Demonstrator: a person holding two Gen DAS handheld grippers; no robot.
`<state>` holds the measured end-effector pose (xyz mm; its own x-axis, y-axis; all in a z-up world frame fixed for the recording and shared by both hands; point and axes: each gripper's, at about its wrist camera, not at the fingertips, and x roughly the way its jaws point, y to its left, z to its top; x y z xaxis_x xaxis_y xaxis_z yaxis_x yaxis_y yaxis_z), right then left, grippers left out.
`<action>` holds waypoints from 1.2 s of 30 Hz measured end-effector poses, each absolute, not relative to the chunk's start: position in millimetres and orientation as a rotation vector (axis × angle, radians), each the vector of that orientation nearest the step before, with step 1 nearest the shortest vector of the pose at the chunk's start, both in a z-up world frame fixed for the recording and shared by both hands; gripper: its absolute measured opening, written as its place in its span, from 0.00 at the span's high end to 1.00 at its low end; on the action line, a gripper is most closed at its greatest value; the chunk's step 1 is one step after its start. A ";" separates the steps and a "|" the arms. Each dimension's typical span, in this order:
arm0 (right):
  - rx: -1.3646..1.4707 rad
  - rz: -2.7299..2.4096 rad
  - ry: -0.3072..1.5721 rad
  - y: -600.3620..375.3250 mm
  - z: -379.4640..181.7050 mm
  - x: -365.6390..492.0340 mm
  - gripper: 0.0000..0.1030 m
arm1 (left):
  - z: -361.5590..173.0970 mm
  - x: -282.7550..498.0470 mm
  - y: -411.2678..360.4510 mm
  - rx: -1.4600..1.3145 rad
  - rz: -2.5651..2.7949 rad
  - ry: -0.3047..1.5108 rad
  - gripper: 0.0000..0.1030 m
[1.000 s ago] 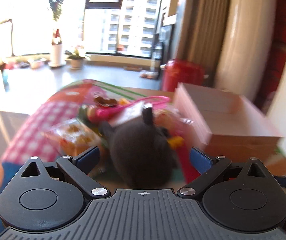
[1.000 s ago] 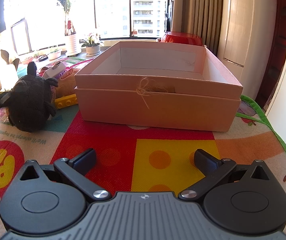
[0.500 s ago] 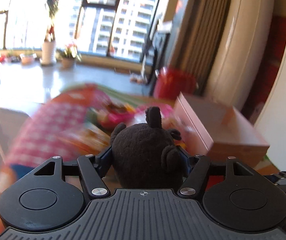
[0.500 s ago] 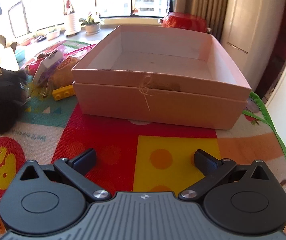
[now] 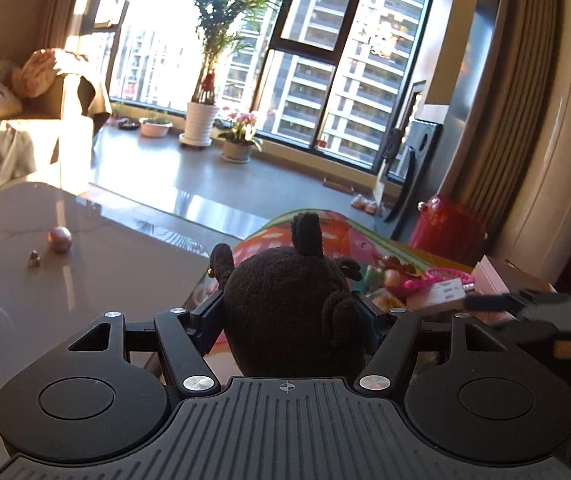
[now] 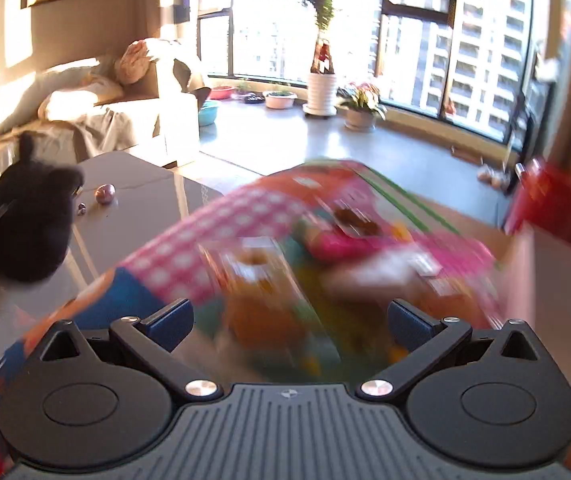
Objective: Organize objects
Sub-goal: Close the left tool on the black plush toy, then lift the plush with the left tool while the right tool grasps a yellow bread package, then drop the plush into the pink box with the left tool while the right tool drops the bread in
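My left gripper (image 5: pixel 289 316) is shut on a black plush toy (image 5: pixel 293 300) and holds it up above the colourful play mat (image 5: pixel 337 236). The same plush shows at the left of the right wrist view (image 6: pixel 25 220), in the air. My right gripper (image 6: pixel 289 316) is open and empty, over a blurred pile of snack packets and toys (image 6: pixel 325 256) on the mat. A corner of the pink box (image 5: pixel 501 276) shows at the right of the left wrist view, and its edge shows blurred in the right wrist view (image 6: pixel 525 264).
A grey table (image 5: pixel 85 264) with a small pink ball (image 5: pixel 59 238) stands left of the mat. A red container (image 5: pixel 445 228) stands behind the box. Potted plants (image 5: pixel 201 120) line the window. A sofa (image 6: pixel 85 112) is at the far left.
My left gripper closed on the black plush and lifted it off the mat. My right gripper swung left from the pink box to the pile of toys, staying open.
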<state>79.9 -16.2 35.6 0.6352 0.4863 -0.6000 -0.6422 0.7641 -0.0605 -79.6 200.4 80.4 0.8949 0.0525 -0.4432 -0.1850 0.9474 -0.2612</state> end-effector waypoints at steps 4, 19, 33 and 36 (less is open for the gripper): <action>-0.311 0.632 0.683 23.3 18.4 113.5 0.23 | 70.1 -84.7 197.7 -0.314 0.093 0.486 0.31; -0.147 0.547 0.752 -128.4 54.3 -16.8 0.47 | 75.4 -105.6 105.8 -0.251 -0.250 0.598 0.31; 0.005 0.253 0.648 -282.5 54.7 -63.5 0.47 | 114.2 100.9 -69.9 -0.263 -0.390 0.617 0.32; 0.028 0.242 0.635 -289.9 57.0 -59.8 0.47 | 104.5 96.2 -56.7 -0.282 -0.401 0.527 0.32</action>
